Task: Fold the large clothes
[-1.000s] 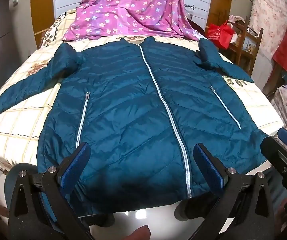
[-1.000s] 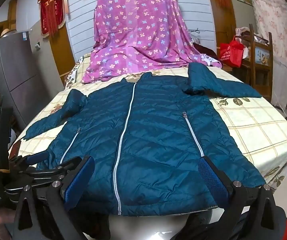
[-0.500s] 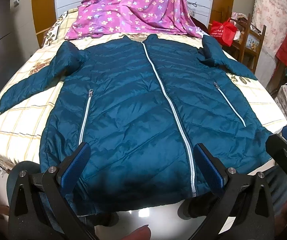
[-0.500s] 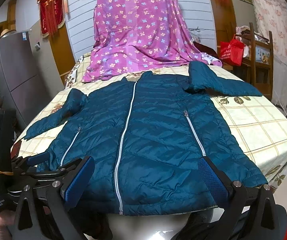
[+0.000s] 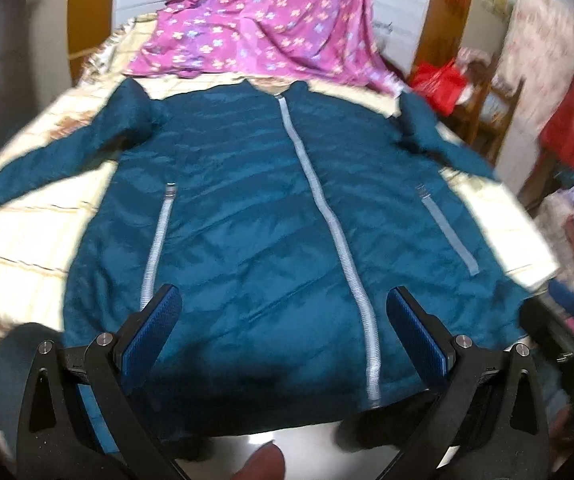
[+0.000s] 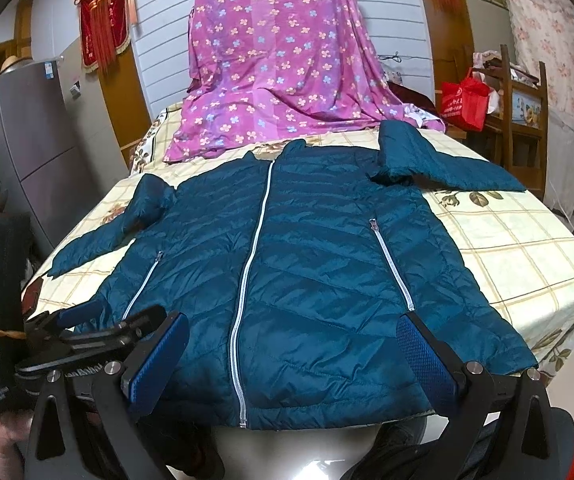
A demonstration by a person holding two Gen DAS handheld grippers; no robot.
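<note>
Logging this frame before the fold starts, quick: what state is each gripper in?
Left gripper: open, holding nothing, above the jacket hem.
Right gripper: open, holding nothing.

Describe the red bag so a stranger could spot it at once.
Start at the bed where the teal jacket lies spread. Beyond its far right corner stands a wooden chair; the red bag hangs beside it, glossy, with handles and white print, unlike the flat red cloths nearby.

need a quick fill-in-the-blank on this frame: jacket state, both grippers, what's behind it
The teal jacket lies front-up with its centre zipper fully ____.
The left gripper and right gripper both have their fingers ____, holding nothing.
Beyond the collar drapes a ____ floral sheet.
Both sleeves lie spread ____ from the body.

Missing: closed; open; purple; outward
</note>
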